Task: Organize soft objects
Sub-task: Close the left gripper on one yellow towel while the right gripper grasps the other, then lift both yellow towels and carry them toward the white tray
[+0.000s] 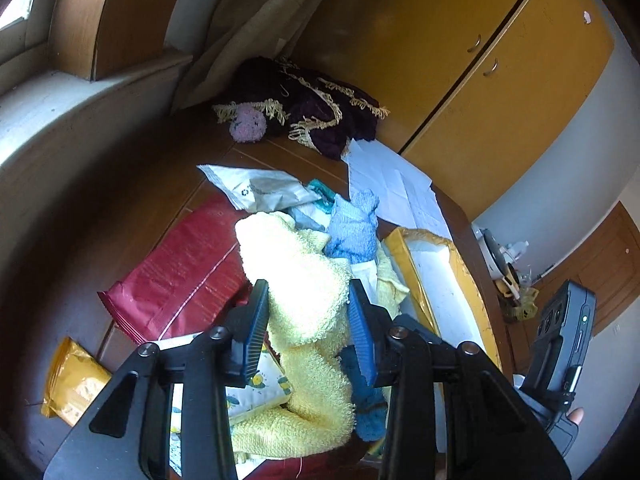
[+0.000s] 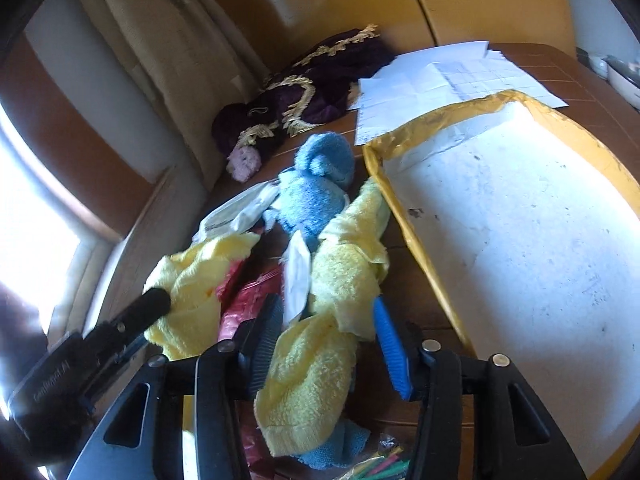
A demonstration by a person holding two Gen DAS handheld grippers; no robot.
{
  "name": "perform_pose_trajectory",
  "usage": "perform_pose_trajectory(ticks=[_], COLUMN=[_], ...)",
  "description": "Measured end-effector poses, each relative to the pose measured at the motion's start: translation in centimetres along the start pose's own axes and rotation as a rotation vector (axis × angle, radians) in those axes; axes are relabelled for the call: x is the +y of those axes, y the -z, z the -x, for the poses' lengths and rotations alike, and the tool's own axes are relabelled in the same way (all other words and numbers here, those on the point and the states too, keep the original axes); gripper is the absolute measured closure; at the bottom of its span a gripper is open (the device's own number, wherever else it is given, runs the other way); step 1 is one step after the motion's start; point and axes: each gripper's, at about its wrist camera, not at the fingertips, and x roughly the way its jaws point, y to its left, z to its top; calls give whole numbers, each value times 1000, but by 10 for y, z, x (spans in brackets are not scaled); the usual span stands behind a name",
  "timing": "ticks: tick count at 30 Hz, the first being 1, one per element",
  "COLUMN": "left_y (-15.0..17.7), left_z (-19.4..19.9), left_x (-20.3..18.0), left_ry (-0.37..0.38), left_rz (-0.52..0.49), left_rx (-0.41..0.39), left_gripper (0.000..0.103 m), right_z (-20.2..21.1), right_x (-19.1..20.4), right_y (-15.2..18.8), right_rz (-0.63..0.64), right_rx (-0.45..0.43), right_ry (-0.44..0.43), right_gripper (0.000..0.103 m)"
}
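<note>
Yellow towel [image 1: 304, 280]: bunched terry cloth, draped across the clutter at the centre of the wooden table [image 1: 132, 196]; also seen in the right wrist view [image 2: 316, 364].
Left gripper [image 1: 310, 320]: blue-padded jaws pressed against either side of a raised fold of the yellow towel, clamped on it.
Right gripper [image 2: 328, 344]: jaws spread, a lower stretch of the yellow towel lying between them; contact with the pads cannot be told.
Blue cloth [image 1: 354, 226]: crumpled, at 1 o'clock from the left gripper, touching the yellow towel.
Red packet [image 1: 184, 276]: flat, at 10 o'clock from the left gripper, partly under the towel.
Padded envelope [image 2: 516, 248]: yellow-edged, white-faced, at 2 o'clock from the right gripper, just beside the towel.
White papers [image 1: 396, 188]: at 1 o'clock, beyond the blue cloth.
Purple fringed fabric [image 1: 316, 104]: at 12 o'clock, at the far table edge.
</note>
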Motion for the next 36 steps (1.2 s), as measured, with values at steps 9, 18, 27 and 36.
perform_pose_trajectory(ticks=[9,18,27,36], left_y=[6,11,9,12], left_z=[-11,-14,-17,-8], left_x=[3,4,2,-2], left_ry=[15,3,-12,-4], left_rz=[8,10,8,18], left_rx=[46,53,51,42], left_gripper=[67,67,67,67], right_z=[-19,-14,-15,31], right_x=[7,2,-1,-1], right_y=[-4,2,4,10], right_rz=[14,6,16,29], right_rx=[23,12,28,-114], right_ry=[71,49,21,-106], right_gripper=[67,69,76,82])
